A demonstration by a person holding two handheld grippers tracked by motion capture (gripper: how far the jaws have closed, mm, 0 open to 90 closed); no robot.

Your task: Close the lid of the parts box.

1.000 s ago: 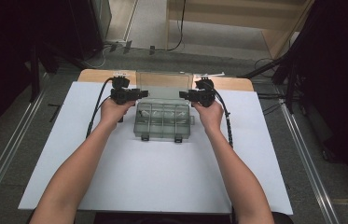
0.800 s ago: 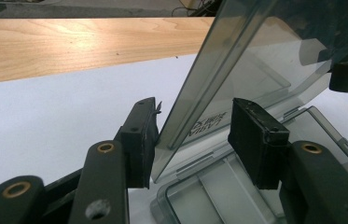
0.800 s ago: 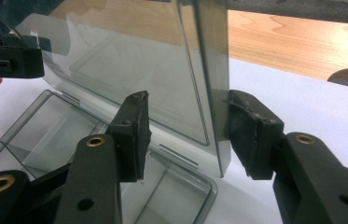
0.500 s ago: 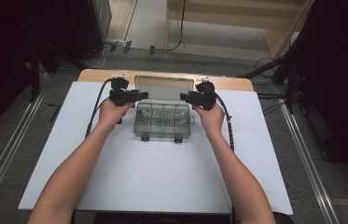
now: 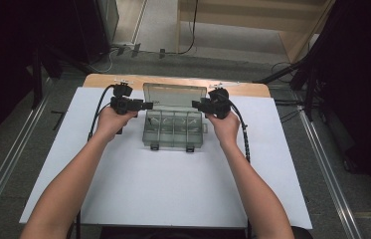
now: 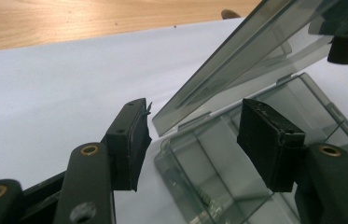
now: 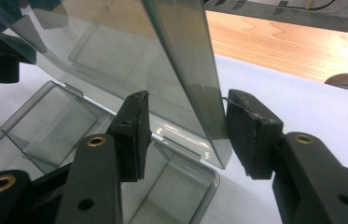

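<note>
Smoky clear plastic box (image 5: pixel 174 130) sits mid-desk on the white sheet (image 5: pixel 123 199), lid (image 5: pixel 174 93) tipped up. Left gripper (image 6: pixel 192 140) has just been opening and holds nothing; right gripper (image 7: pixel 188 135) straddles the lid's edge, one pad touching. Next, I'd guess: push the lid fully back.

Support: wooden table (image 5: pixel 242 88), light brown top, bare strip along the far edge.
Covering: 1 white sheet (image 5: pixel 173 189), flat, over most of the table.
On sheet: 1 clear grey compartment box (image 5: pixel 174 130), far centre, lid raised, 2 front latches.
</note>
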